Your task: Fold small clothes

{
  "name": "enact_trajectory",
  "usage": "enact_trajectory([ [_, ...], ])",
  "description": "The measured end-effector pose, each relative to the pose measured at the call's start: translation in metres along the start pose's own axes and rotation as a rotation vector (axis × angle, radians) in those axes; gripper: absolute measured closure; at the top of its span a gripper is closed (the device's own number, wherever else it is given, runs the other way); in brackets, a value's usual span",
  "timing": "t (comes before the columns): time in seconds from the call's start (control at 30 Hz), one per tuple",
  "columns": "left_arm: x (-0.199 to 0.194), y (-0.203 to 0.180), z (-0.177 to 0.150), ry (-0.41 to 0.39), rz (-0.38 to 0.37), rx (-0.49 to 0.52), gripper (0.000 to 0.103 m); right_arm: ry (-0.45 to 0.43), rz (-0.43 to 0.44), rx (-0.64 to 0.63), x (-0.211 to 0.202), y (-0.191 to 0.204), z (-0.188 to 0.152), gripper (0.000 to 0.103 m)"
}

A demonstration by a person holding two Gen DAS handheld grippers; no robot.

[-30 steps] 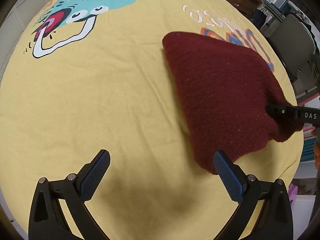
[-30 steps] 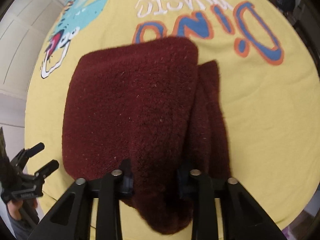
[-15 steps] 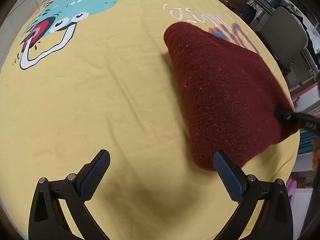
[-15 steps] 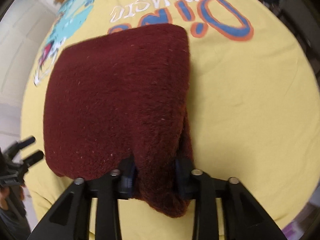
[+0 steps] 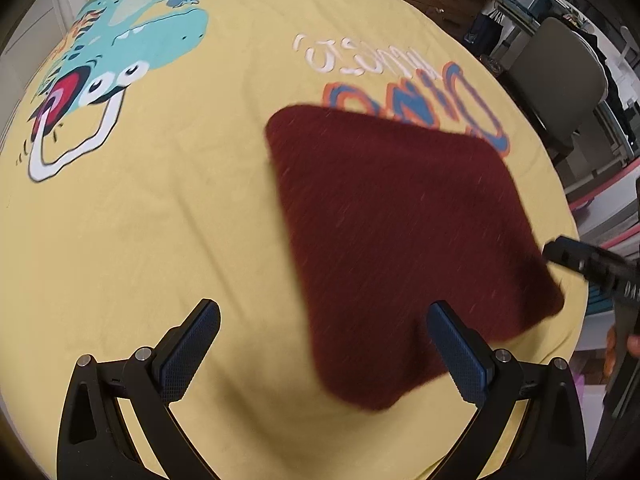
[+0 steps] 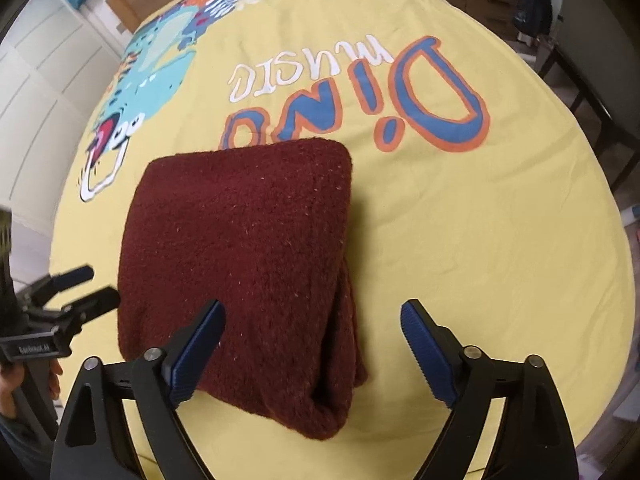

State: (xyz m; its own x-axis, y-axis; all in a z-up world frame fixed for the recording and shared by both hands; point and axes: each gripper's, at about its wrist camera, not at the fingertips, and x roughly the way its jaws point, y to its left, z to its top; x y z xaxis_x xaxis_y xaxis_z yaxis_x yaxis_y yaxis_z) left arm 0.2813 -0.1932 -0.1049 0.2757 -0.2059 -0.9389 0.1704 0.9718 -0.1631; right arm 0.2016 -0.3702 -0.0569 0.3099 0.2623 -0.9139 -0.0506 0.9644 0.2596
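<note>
- The right gripper (image 6: 312, 344) has just been opening; its fingers now stand wide apart and hold nothing.
- The folded maroon garment (image 6: 240, 264) lies flat on the yellow sheet (image 6: 480, 240), its near edge between these fingers, not pressed.
- The left gripper (image 5: 320, 348) is wide open and empty, the garment beyond its right finger.

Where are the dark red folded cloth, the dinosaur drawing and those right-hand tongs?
dark red folded cloth (image 6: 240, 264): right wrist view, middle of its top layer.
dinosaur drawing (image 5: 160, 36): left wrist view, its teal head.
right tongs (image 6: 312, 348): right wrist view, midway between the blue-padded tips, open.
</note>
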Motion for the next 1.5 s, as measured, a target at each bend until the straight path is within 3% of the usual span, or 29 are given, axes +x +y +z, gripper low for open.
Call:
enact_trajectory([
  [0.1, 0.011, -0.012, 0.017, 0.018, 0.000, -0.011, 0.001, 0.023, 0.009, -0.014, 0.016, 0.006, 0.004, 0.002],
  [0.27, 0.038, -0.022, 0.028, 0.061, 0.039, -0.005, 0.001, 0.074, 0.006, -0.012, 0.045, 0.008, 0.007, 0.001],
  [0.53, 0.067, -0.003, 0.009, 0.085, 0.075, -0.030, 0.001, 0.116, 0.039, 0.004, 0.083, -0.003, -0.003, 0.001],
  [0.7, 0.076, 0.011, -0.003, 0.086, 0.020, -0.082, 0.000, 0.130, 0.096, 0.045, 0.096, -0.015, -0.012, 0.001],
  [0.87, 0.080, 0.015, -0.008, 0.073, -0.015, -0.088, 0.000, 0.141, 0.099, 0.053, 0.100, -0.014, -0.016, 0.002],
  [1.03, 0.082, 0.018, -0.012, 0.068, -0.037, -0.086, 0.000, 0.150, 0.151, 0.059, 0.103, -0.011, -0.016, 0.015],
  [1.07, 0.082, 0.018, -0.012, 0.068, -0.036, -0.082, 0.000, 0.152, 0.181, 0.064, 0.103, -0.010, -0.016, 0.028],
  [1.13, 0.080, 0.016, -0.012, 0.068, -0.028, -0.071, 0.001, 0.153, 0.194, 0.062, 0.099, -0.006, -0.016, 0.037],
  [1.2, 0.080, 0.014, -0.010, 0.074, -0.048, -0.060, 0.010, 0.153, 0.183, 0.045, 0.097, -0.001, -0.015, 0.045],
  [1.23, 0.079, 0.014, -0.010, 0.077, -0.078, -0.062, 0.024, 0.151, 0.174, 0.038, 0.095, 0.002, -0.015, 0.047],
  [1.37, 0.072, 0.007, -0.009, 0.068, -0.081, -0.023, 0.040, 0.120, 0.150, 0.027, 0.087, 0.013, -0.016, 0.060],
  [1.5, 0.061, 0.008, -0.006, 0.055, -0.112, -0.011, 0.056, 0.069, 0.133, 0.002, 0.067, 0.021, -0.014, 0.064],
])
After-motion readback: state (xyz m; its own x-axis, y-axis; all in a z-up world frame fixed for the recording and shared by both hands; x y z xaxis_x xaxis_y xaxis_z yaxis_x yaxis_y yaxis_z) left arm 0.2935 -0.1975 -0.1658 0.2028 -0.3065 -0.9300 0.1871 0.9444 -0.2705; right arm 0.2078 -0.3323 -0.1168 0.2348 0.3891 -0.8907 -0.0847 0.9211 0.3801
